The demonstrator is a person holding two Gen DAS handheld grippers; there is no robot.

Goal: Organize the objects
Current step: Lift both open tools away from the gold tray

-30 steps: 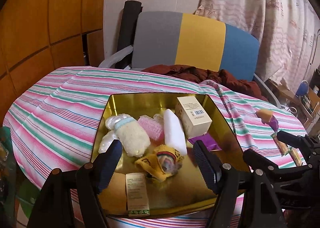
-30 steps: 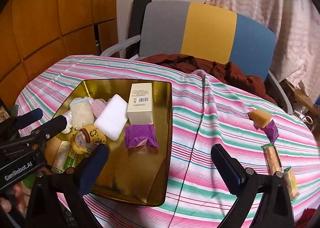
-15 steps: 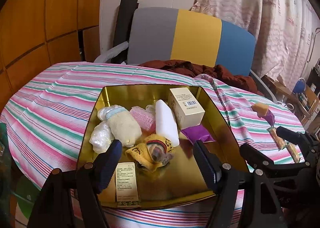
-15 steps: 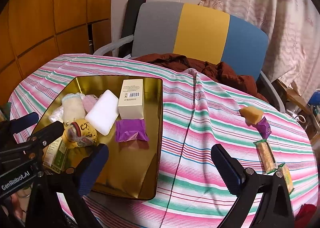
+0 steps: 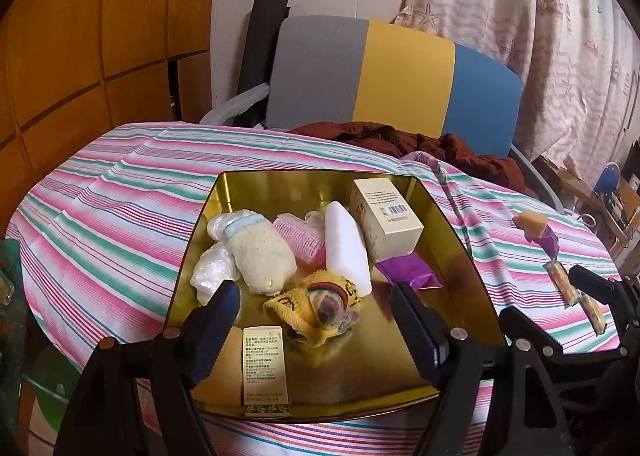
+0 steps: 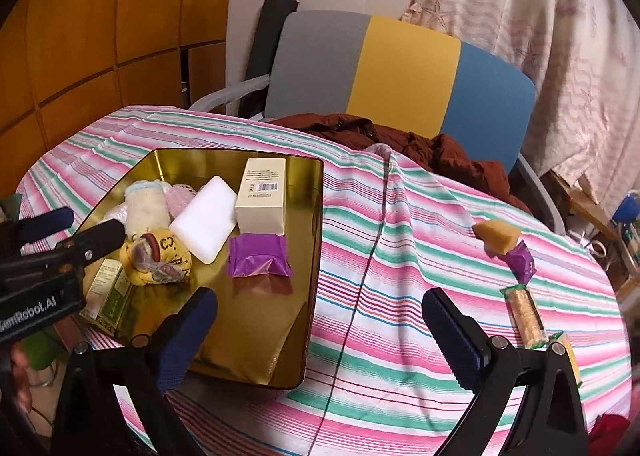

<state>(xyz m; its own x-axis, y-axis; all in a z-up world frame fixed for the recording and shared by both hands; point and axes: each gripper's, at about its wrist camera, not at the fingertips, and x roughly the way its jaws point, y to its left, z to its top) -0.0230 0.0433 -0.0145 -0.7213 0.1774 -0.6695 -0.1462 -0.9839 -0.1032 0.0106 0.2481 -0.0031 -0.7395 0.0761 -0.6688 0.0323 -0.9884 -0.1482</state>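
A gold tray (image 5: 452, 240) (image 6: 304, 216) sits on the striped tablecloth and holds a cream box (image 5: 386, 218) (image 6: 262, 198), a white block (image 5: 346, 246) (image 6: 204, 222), a plush toy (image 5: 260, 252), a pink roller (image 5: 302, 238), a yellow cloth bundle (image 5: 316, 308) (image 6: 156, 256), a purple packet (image 5: 408, 272) (image 6: 258, 256) and a labelled box (image 5: 264, 364). My left gripper (image 5: 316, 324) hovers open over the tray's near edge, empty. My right gripper (image 6: 320, 326) is open above the cloth right of the tray. A yellow sponge (image 6: 498, 236), purple wrapper (image 6: 522, 262) and snack bars (image 6: 526, 316) lie at right.
A grey, yellow and blue chair (image 5: 392, 80) with a brown garment (image 5: 420, 144) stands behind the table. Wood panelling (image 5: 80, 36) is at left, a curtain (image 5: 540, 16) at right. The left gripper's body (image 6: 48, 272) shows at the left of the right wrist view.
Both grippers have pulled back and risen slightly, so the tray and table look a little farther off. Both stay open and no object has moved.
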